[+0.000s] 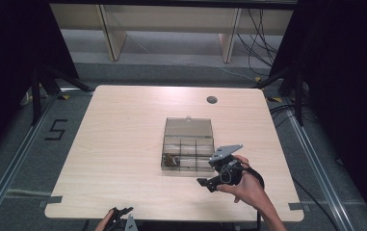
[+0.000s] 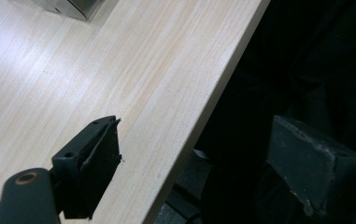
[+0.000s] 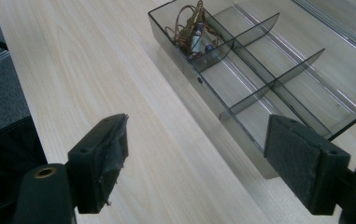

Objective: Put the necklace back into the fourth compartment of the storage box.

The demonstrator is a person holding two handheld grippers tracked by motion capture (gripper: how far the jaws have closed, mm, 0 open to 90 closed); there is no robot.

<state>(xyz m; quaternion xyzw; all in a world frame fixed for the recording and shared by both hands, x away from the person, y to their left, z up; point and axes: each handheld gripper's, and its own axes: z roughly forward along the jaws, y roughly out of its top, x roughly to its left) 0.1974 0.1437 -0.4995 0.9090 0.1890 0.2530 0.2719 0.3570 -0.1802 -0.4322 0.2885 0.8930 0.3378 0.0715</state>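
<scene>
A smoky clear compartment box (image 1: 188, 149) lies on the wooden table (image 1: 123, 134) with its lid (image 1: 189, 127) folded back flat. A small bundle of wire and electronic parts (image 1: 171, 160) rests in the box's near left cell. A hand holds my right gripper (image 1: 206, 185) just off the box's near right corner. In the right gripper view that gripper (image 3: 199, 128) is open and empty, facing the box's long wall (image 3: 241, 116), with the bundle (image 3: 192, 30) in the far cell. My left gripper (image 1: 121, 211) is at the table's near edge; its jaws (image 2: 196, 126) are open and empty, straddling that edge.
A round cable hole (image 1: 212, 99) sits near the table's far right. Metal floor rails (image 1: 7, 168) run along both sides, and a "5" mark (image 1: 56, 130) is on the floor at left. Wooden shelving (image 1: 171, 29) stands behind the table.
</scene>
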